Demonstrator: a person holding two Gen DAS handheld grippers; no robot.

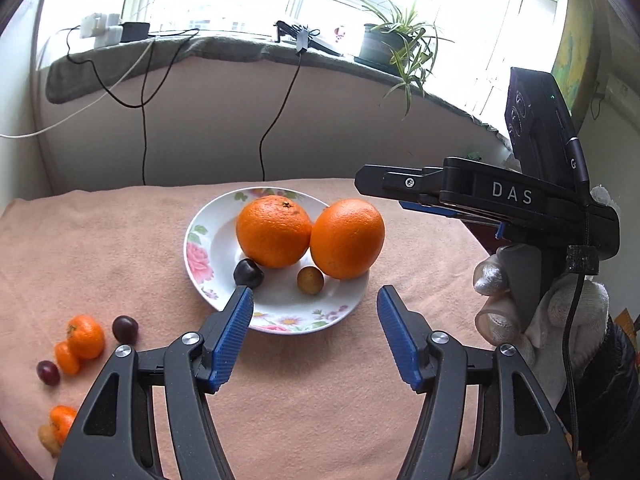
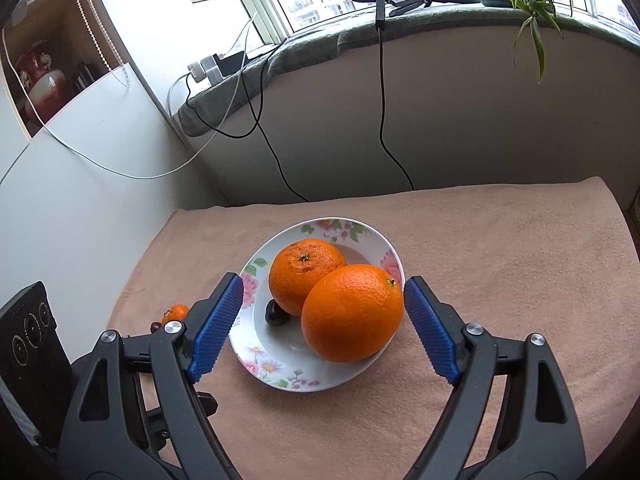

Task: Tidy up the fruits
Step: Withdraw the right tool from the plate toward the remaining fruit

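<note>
Both grippers are seen released and empty: the left gripper [image 1: 314,300] hangs over the near rim of the flowered plate [image 1: 208,280], its jaws apart with nothing between them, and the right gripper [image 2: 324,292] stands with its jaws wide on either side of the nearer orange [image 2: 352,312], the pads not touching the peel. On the plate two large oranges lie side by side, touching, with a dark cherry-like fruit [image 1: 248,273] at 7 o'clock of the far orange [image 1: 274,231] and a small brownish fruit [image 1: 310,280] just in front.

Still to be gathered, from the left wrist view, are small mandarins [image 1: 84,336] and dark grapes [image 1: 125,329] lying well apart from the plate at 8 o'clock on the pink-clothed worktop [image 1: 320,400]; another small piece at the lower left edge is too distorted to be named.

The next pick would best be made by the left gripper, lowered squarely over one small fruit and closed gently. Little room is left on the plate, so the oranges may be nudged.
</note>
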